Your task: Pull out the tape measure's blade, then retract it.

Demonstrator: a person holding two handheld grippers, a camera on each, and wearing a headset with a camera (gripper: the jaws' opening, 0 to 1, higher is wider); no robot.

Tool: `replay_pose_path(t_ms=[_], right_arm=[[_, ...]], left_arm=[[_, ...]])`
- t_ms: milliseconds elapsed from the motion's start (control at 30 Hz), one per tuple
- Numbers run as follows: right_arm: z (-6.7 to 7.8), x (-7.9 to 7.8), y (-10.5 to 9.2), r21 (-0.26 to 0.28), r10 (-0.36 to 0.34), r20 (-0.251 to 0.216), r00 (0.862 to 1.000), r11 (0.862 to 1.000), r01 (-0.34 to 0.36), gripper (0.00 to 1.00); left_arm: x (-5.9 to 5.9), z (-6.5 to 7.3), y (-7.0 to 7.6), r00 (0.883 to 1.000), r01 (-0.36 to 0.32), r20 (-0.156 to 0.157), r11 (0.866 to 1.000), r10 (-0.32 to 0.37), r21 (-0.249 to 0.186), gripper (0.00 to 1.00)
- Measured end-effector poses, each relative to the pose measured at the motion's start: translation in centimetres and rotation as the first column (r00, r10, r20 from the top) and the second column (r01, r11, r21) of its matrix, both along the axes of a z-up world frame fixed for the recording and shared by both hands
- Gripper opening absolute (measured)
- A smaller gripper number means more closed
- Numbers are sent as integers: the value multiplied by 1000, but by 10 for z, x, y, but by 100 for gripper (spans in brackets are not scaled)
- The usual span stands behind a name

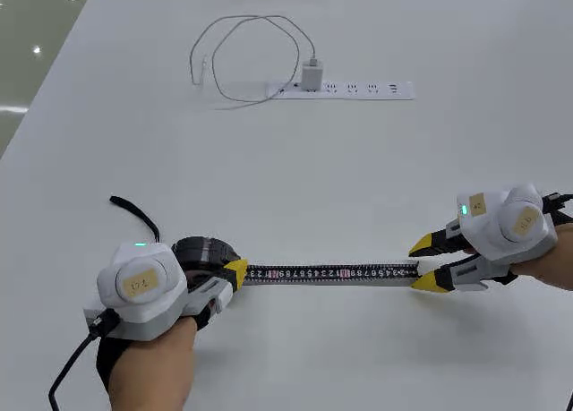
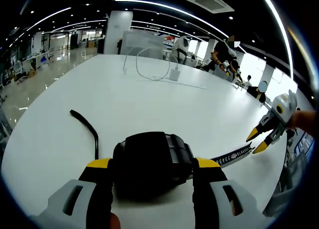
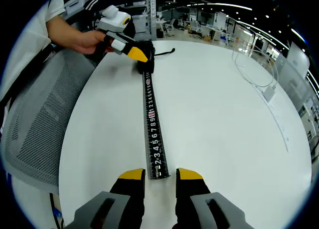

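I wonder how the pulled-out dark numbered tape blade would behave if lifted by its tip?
The dark numbered blade lies straight and flat on the white table, so it is probably springy, though it might buckle when lifted. Its round black case, clamped in the left hand-held gripper, likely hides a spring, so a freed blade may snap back.

The head view looks forward and down on the tabletop [image 1: 358,187], with the left tongs [image 1: 215,257] and right tongs [image 1: 424,263] low in frame. The left gripper view sits tight behind the case [image 2: 152,164], facing along the blade [image 2: 233,155] toward the right tongs. The right gripper view looks back along that blade at the left tongs, farther off. All three views share the blade.
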State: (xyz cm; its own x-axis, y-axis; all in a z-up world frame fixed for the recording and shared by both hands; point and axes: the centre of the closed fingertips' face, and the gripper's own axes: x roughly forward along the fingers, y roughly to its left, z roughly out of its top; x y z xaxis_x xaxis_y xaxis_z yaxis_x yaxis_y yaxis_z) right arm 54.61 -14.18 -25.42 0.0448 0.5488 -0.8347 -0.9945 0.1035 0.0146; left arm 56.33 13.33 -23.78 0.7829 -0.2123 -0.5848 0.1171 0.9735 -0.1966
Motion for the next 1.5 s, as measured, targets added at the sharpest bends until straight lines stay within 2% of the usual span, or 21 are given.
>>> replay_pose_path(t_ms=[367, 800, 1500], right_arm=[[-2, -1, -1, -13, 22, 1, 1000, 1000, -22, 15], [-6, -1, -2, -31, 42, 12, 999, 999, -41, 12], [-10, 2, -4, -52, 59, 28, 998, 997, -57, 11]], left_arm=[[1, 0, 0, 1000, -14, -7, 1000, 14, -19, 61], [1, 1, 0, 1000, -25, -12, 999, 25, -21, 62], [1, -1, 0, 1000, -17, -24, 1000, 17, 20, 62]])
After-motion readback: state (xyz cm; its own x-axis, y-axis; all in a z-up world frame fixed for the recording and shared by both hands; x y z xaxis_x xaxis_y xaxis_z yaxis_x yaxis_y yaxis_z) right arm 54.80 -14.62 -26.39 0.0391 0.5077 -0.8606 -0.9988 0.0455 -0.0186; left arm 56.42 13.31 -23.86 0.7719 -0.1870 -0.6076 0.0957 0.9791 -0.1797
